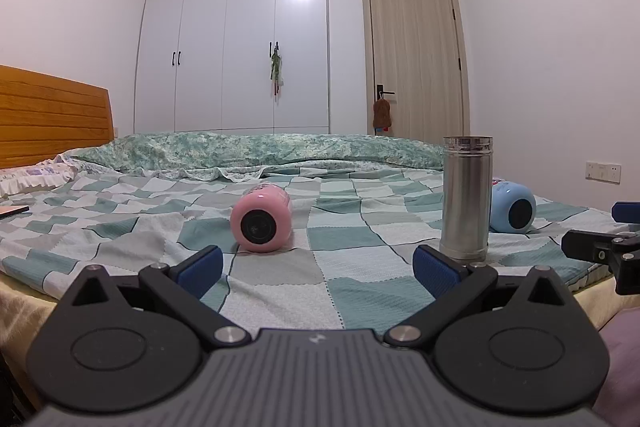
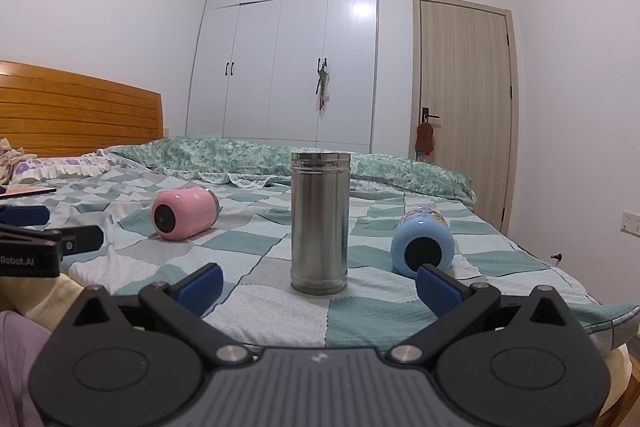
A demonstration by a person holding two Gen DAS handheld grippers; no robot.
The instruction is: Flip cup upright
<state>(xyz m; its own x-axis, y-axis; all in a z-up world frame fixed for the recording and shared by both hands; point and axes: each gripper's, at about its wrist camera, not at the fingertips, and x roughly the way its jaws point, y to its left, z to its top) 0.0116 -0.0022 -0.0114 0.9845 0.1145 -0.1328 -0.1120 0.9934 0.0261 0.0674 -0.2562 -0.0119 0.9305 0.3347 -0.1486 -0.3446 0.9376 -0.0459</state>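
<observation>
On bed (image 2: 280,311), toppled pink cup (image 2: 182,214).

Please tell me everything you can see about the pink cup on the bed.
The pink cup is a short, rounded cylinder with a glossy pink body that looks like plastic or coated metal. It lies on its side on the checkered bedsheet, so it is not yet upright. A dark, round end faces the cameras; whether this is the base or the mouth cannot be told. Faint printed marks show on its upper side. It lies apart from the steel cup, and no claw touches it.
</observation>
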